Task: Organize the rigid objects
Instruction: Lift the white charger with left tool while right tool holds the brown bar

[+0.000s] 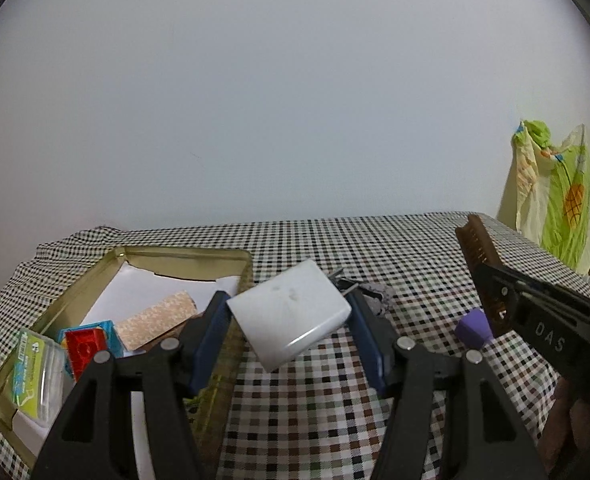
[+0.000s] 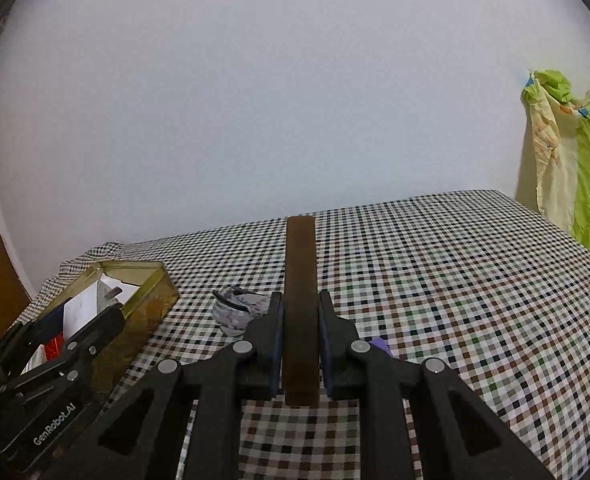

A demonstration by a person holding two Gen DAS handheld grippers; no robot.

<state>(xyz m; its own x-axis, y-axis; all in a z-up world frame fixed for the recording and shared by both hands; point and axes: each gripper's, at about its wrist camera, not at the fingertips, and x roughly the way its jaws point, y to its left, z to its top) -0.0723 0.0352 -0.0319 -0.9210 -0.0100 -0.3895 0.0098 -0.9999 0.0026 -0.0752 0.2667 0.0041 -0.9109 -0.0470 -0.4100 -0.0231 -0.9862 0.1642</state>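
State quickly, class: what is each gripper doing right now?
Left gripper: closed on the white charger.
Right gripper: closed on the brown comb.

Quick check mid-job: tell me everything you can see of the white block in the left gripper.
The white charger is a flat, rounded-edge block of glossy white plastic with faint smudges on its top face. Two metal prongs stick out of its far end. The left gripper holds it by its two sides between blue pads, lifted and tilted, its near corner lowest. It hangs over the checked tablecloth just right of the open tin's rim, touching nothing else.
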